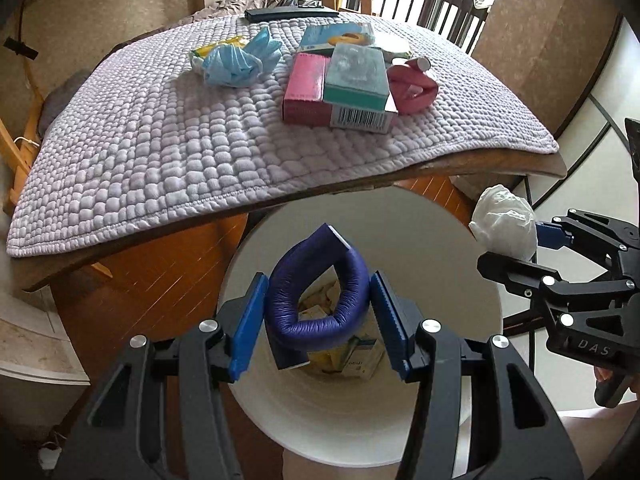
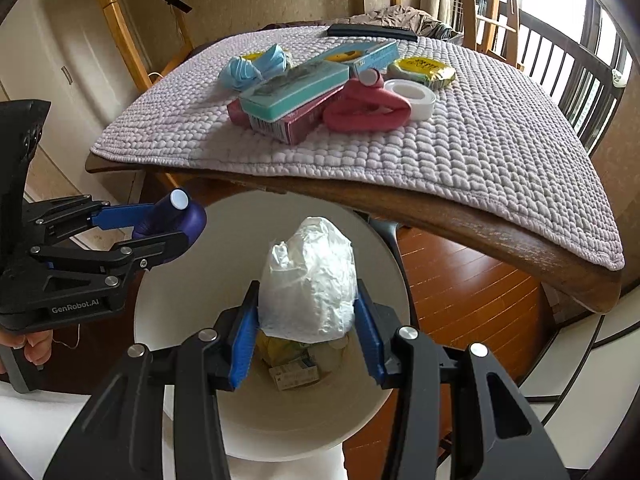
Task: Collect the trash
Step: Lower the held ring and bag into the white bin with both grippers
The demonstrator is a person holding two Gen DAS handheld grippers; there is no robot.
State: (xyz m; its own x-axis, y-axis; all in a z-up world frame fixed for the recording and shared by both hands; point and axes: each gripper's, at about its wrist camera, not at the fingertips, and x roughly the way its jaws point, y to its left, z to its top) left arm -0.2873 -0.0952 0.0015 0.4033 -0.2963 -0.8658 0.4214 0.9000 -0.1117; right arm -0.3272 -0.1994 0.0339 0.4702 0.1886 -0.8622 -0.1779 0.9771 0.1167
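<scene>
Left gripper (image 1: pixel 318 316) jaws closed on a purple foam curler (image 1: pixel 320 304), right gripper (image 2: pixel 306 316) jaws closed on a crumpled white bag (image 2: pixel 310 280) — both hang over the open white bin (image 1: pixel 440 256), likely held there to drop in. Bin already has boxes at the bottom. Left on the bench (image 2: pixel 460 216) mat: blue masks (image 1: pixel 240 60), pink box (image 1: pixel 304 92), teal box (image 1: pixel 356 76), pink curler (image 1: pixel 412 88), tape roll (image 2: pixel 412 94) — well apart. Bench edge overhangs the bin's far rim.

both wrist views angled steeply down, close above the white bin (image 1: pixel 460 240), sharing the quilted table (image 2: pixel 500 152) beyond
</scene>
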